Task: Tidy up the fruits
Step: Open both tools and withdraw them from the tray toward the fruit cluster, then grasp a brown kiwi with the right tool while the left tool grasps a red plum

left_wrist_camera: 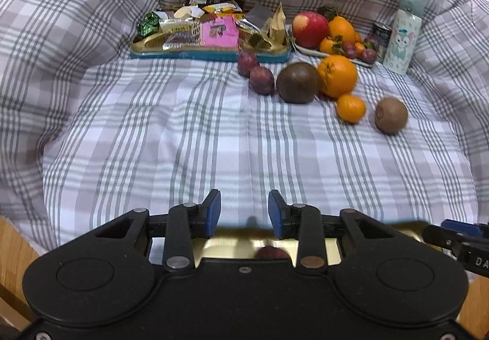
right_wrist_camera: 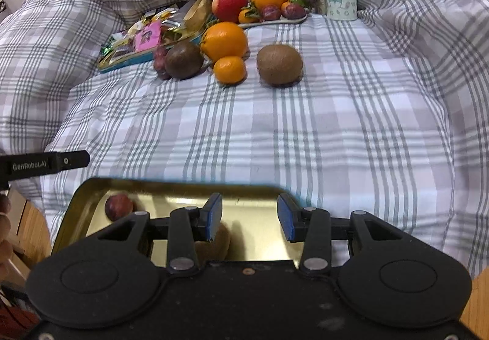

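Note:
Loose fruit lies on the checked bedspread: two plums [left_wrist_camera: 261, 80], a dark brown round fruit [left_wrist_camera: 298, 82], a big orange [left_wrist_camera: 337, 75], a mandarin [left_wrist_camera: 351, 108] and a kiwi [left_wrist_camera: 391, 115]. A gold tin [right_wrist_camera: 183, 187] sits under both grippers at the near edge. It holds a plum [right_wrist_camera: 118, 207] and a kiwi [right_wrist_camera: 214, 245], which is partly hidden by my right fingers. My left gripper [left_wrist_camera: 244, 202] is open and holds nothing. My right gripper [right_wrist_camera: 250, 205] hangs over the tin, its jaws apart with nothing between them.
At the back, a white plate [left_wrist_camera: 308, 51] carries an apple [left_wrist_camera: 309, 29], oranges and plums. A blue-rimmed tray of snack packets [left_wrist_camera: 211, 55] lies to its left. A cartoon-print bottle [left_wrist_camera: 402, 40] and a dark can [left_wrist_camera: 380, 37] stand to its right. Rumpled bedding rises around.

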Action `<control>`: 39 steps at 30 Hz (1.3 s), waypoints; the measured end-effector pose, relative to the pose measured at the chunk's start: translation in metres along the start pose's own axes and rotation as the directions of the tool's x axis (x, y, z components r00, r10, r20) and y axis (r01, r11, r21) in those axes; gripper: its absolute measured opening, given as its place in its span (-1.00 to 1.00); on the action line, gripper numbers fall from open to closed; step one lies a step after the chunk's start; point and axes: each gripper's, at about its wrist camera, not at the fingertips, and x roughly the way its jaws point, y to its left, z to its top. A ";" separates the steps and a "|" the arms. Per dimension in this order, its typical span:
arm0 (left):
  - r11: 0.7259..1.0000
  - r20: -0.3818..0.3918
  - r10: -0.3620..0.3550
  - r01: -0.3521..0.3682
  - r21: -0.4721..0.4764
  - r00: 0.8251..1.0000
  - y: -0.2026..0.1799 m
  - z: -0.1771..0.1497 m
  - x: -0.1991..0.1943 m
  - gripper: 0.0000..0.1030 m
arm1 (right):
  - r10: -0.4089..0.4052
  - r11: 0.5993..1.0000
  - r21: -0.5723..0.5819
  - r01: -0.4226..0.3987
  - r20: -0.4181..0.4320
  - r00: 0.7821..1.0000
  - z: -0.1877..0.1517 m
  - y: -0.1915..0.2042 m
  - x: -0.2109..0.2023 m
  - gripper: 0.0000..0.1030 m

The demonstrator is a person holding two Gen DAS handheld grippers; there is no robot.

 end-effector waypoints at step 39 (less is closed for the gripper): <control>0.997 0.002 -0.062 0.062 0.040 0.998 0.001 0.152 0.158 -0.17 | -0.113 0.993 -0.017 0.118 0.180 0.977 0.124 -0.023 0.081 -0.14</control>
